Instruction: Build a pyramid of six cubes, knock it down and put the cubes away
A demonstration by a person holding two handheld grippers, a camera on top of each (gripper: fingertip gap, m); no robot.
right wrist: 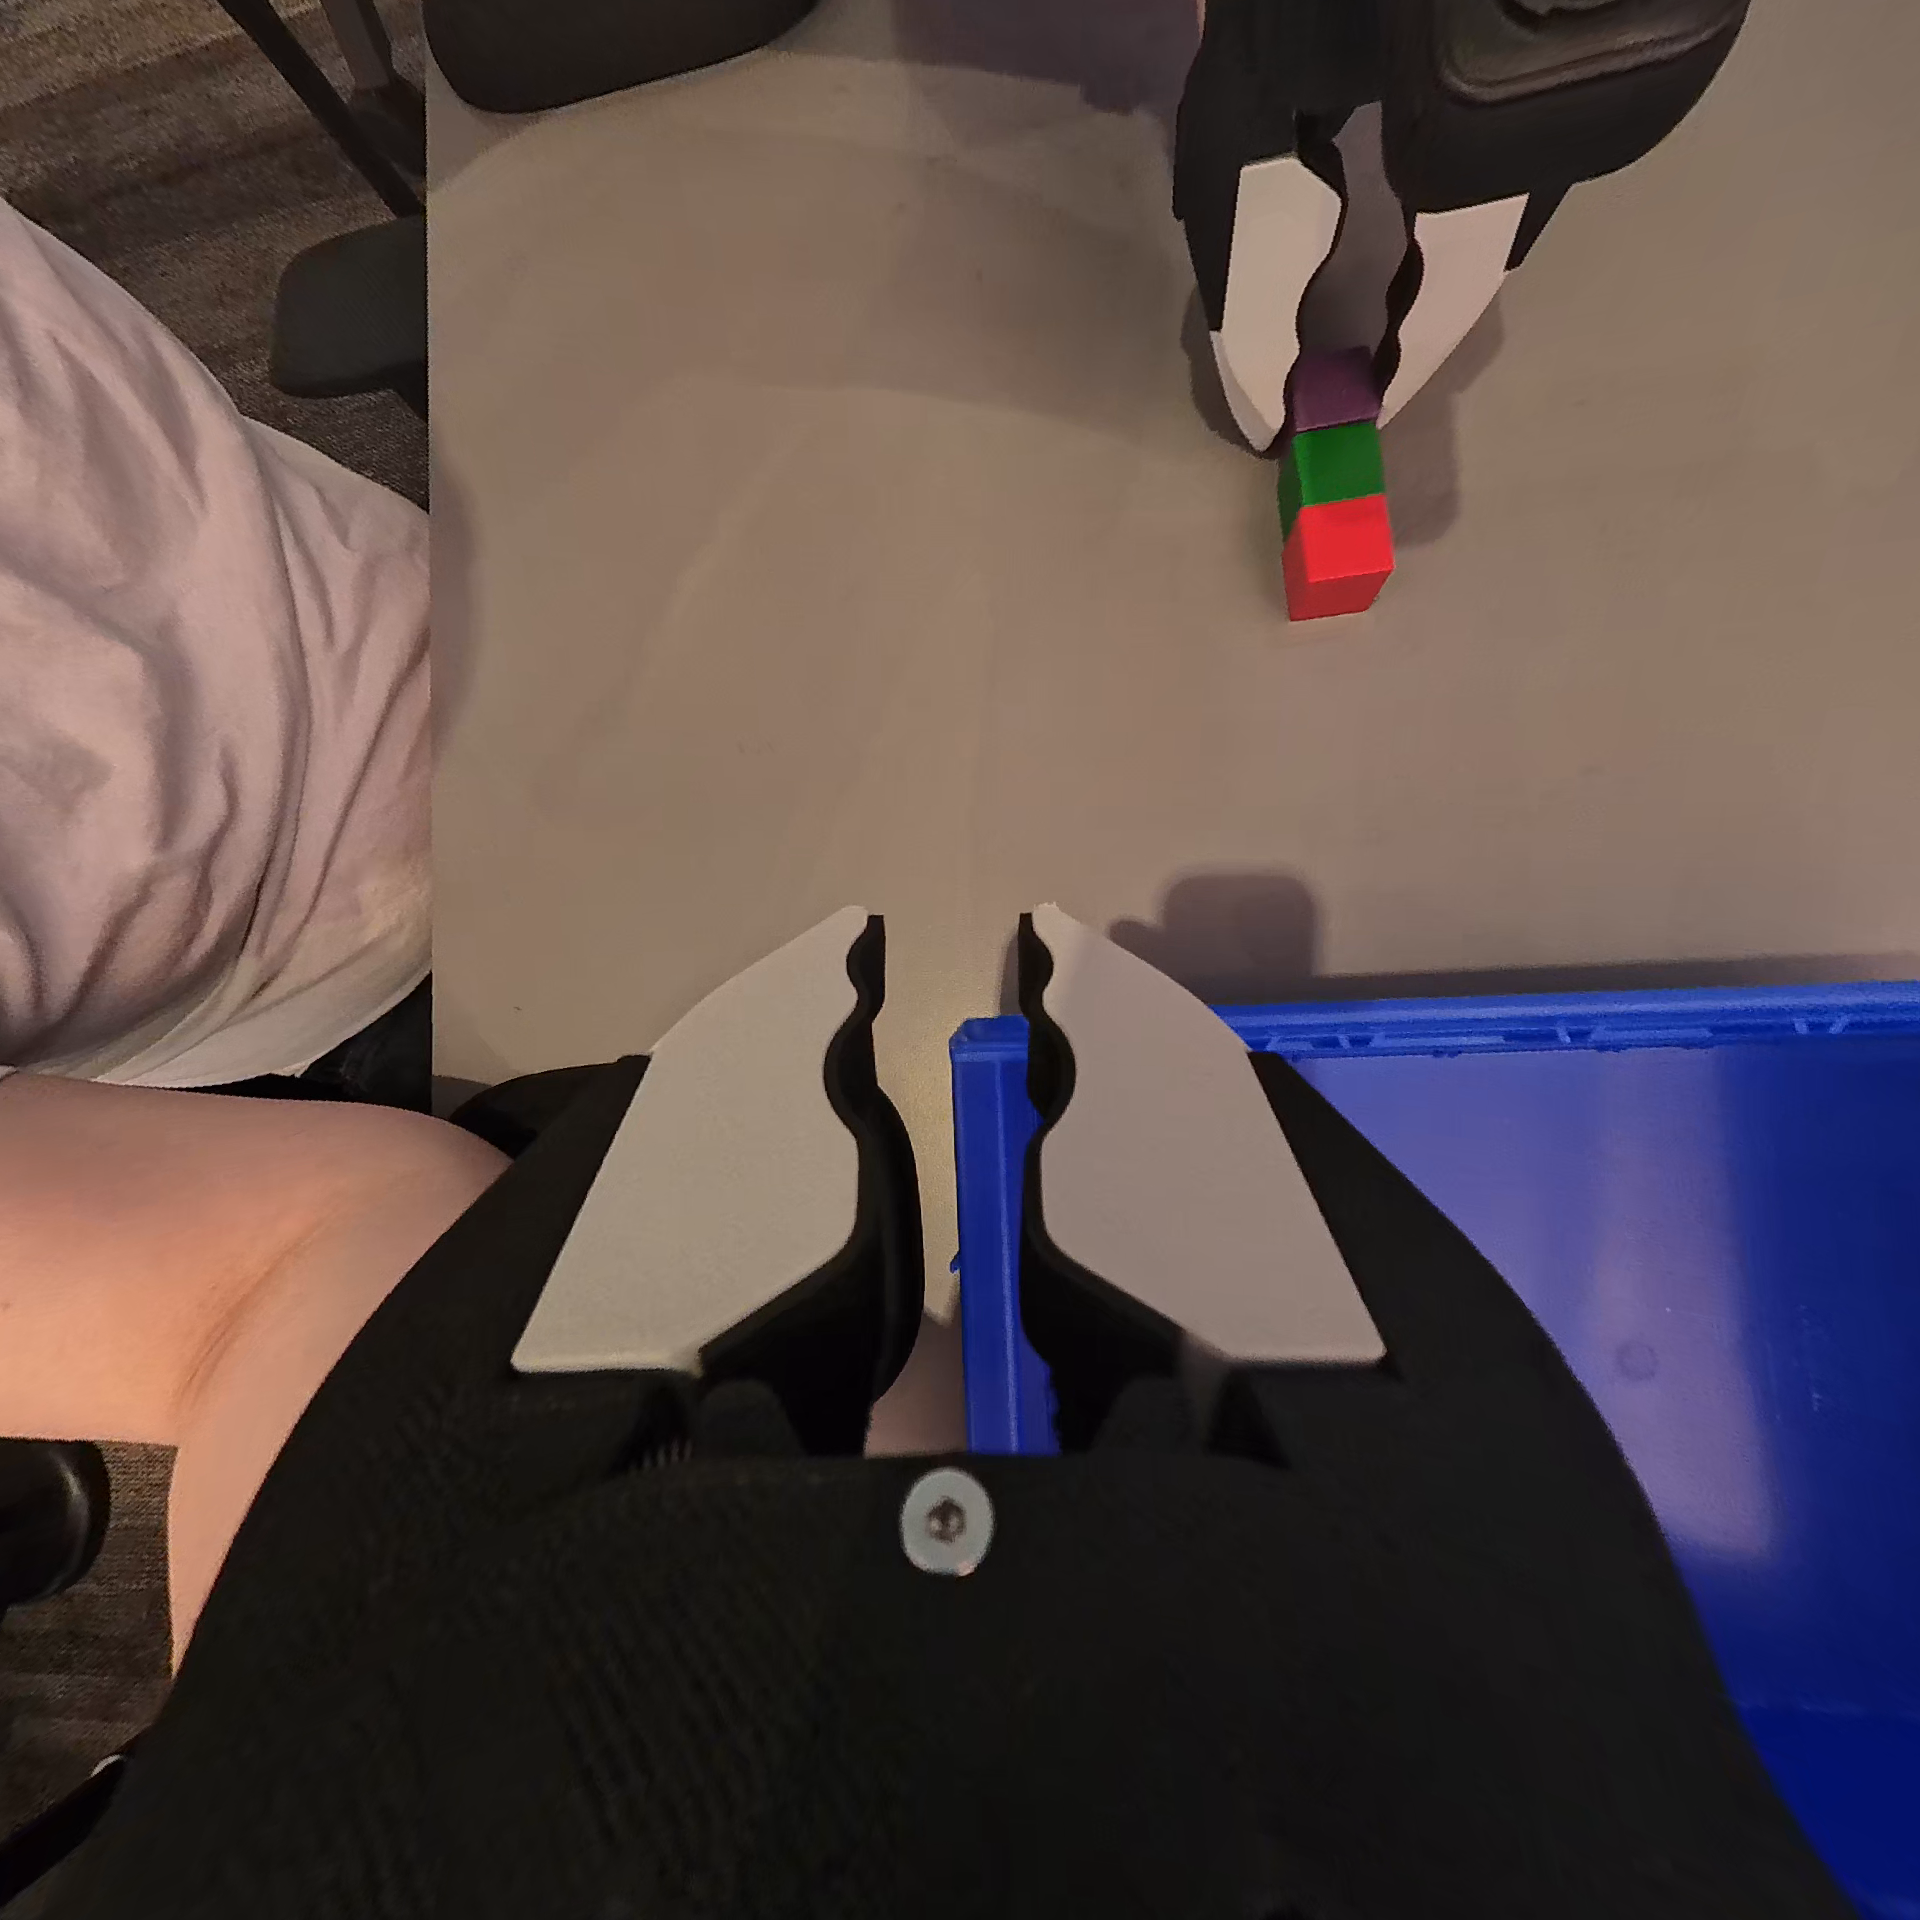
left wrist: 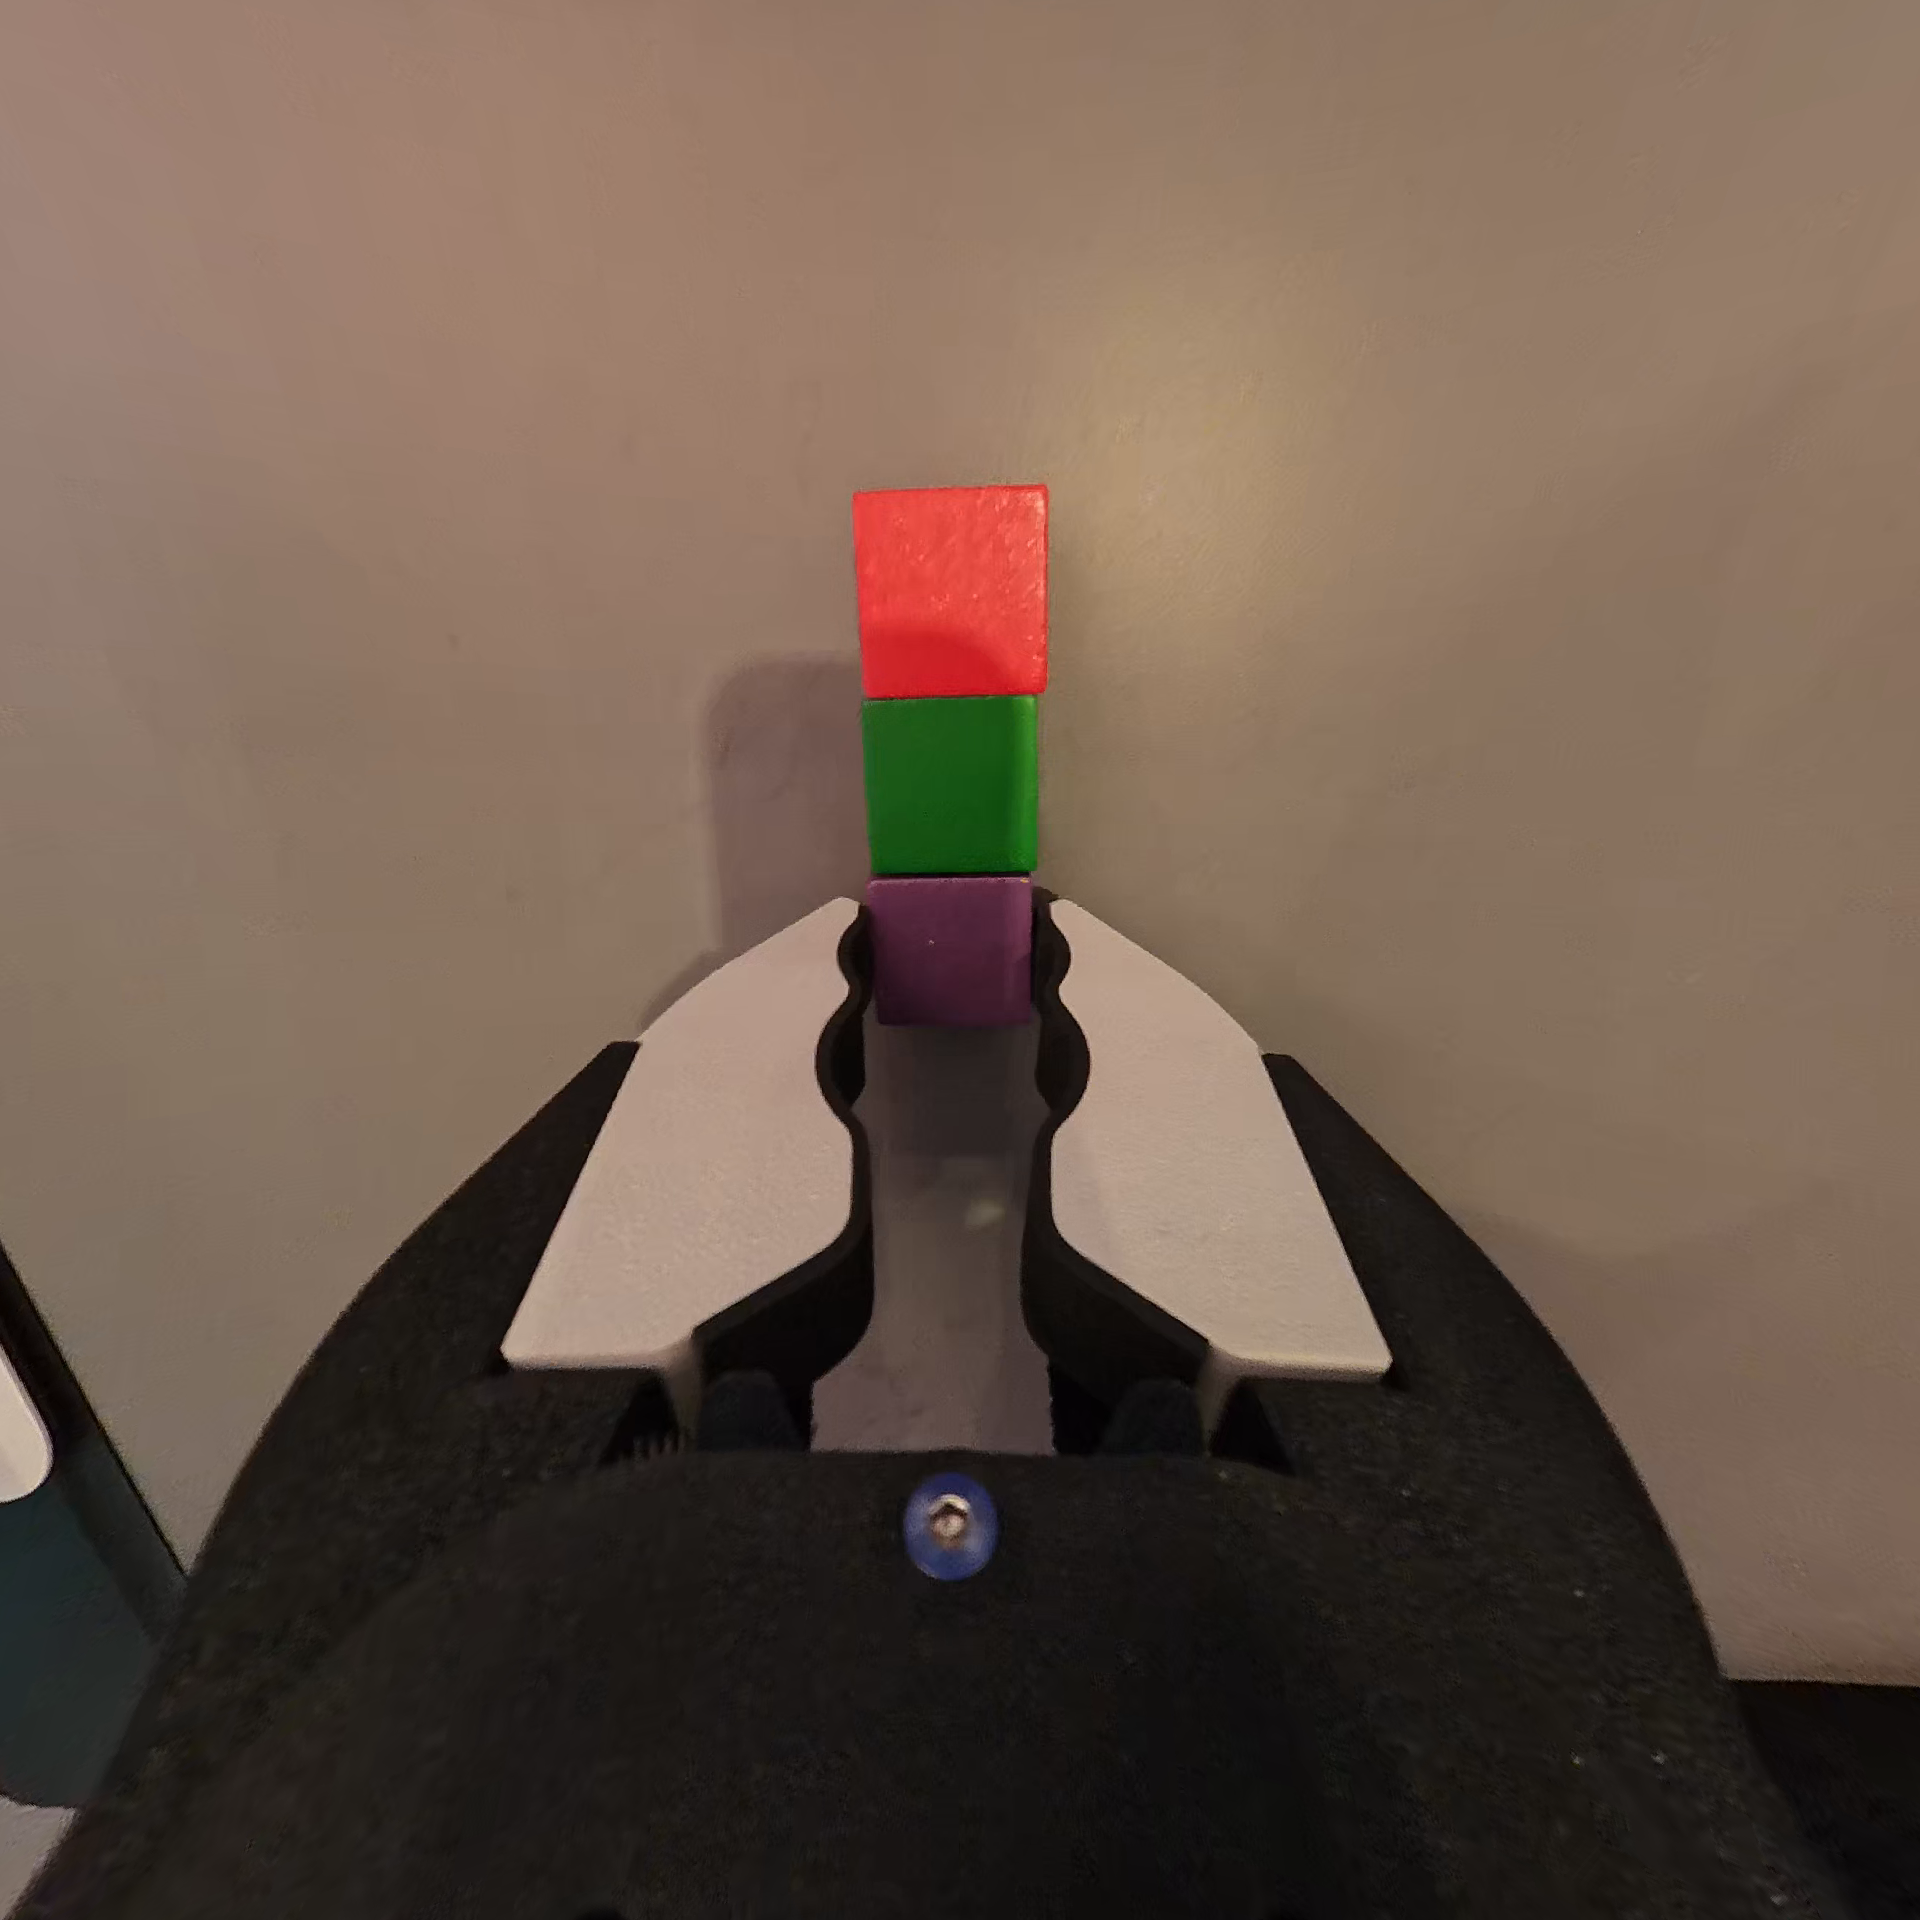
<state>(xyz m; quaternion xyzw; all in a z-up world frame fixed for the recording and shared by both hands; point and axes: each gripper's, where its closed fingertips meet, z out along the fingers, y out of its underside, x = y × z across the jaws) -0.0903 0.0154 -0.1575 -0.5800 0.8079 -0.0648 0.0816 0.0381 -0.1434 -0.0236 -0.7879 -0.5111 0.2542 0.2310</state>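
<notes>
Three cubes lie in a straight, touching row on the grey table [left wrist: 1455,623]: a purple cube [left wrist: 951,951], a green cube [left wrist: 951,784] and a red cube [left wrist: 951,592]. My left gripper [left wrist: 951,904] is shut on the purple cube at the near end of the row, holding it by its fingertips. The right wrist view shows the same row at the far right: purple [right wrist: 1333,390], green [right wrist: 1333,468], red [right wrist: 1335,556], with the left gripper [right wrist: 1332,405] on the purple one. My right gripper [right wrist: 951,925] is open and empty, above the corner of a blue bin [right wrist: 1558,1013].
The blue bin stands at the table's near right; what shows of its inside holds nothing. The table's left edge [right wrist: 428,623] runs beside a person's light clothing [right wrist: 156,623] and arm [right wrist: 208,1247]. A black chair base [right wrist: 343,301] stands beyond the edge. The grippers' ends are close to 25 cm from one another.
</notes>
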